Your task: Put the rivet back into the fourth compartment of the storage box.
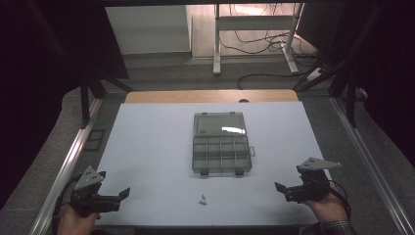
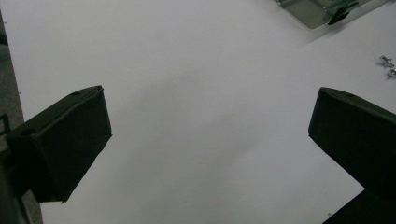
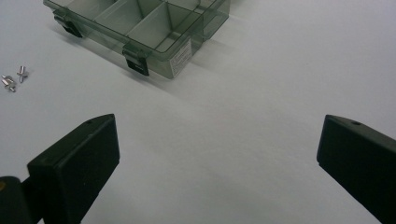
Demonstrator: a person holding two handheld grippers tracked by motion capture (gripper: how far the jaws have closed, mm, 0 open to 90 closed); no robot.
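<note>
A clear grey compartment box [image 1: 221, 151] lies open at the middle of the white table, its lid [image 1: 219, 124] folded back on the far side. The divided tray [image 3: 140, 28] has two black latches on its near wall. A few small metal screws [image 1: 202, 199] lie on the table in front of the box; they sit at the left edge [image 3: 13, 79] in the right gripper view and at the right edge [image 2: 387, 63] in the left gripper view. My left gripper [image 1: 122, 194] is open at the near left. My right gripper [image 1: 279, 188] is open at the near right. Nothing is between either pair of jaws.
The white sheet [image 1: 151, 147] covers most of the table; a wooden edge [image 1: 210, 96] shows at the far side. Metal rails [image 1: 66, 166] run along both sides. A desk frame [image 1: 254, 39] and cables stand on the floor beyond.
</note>
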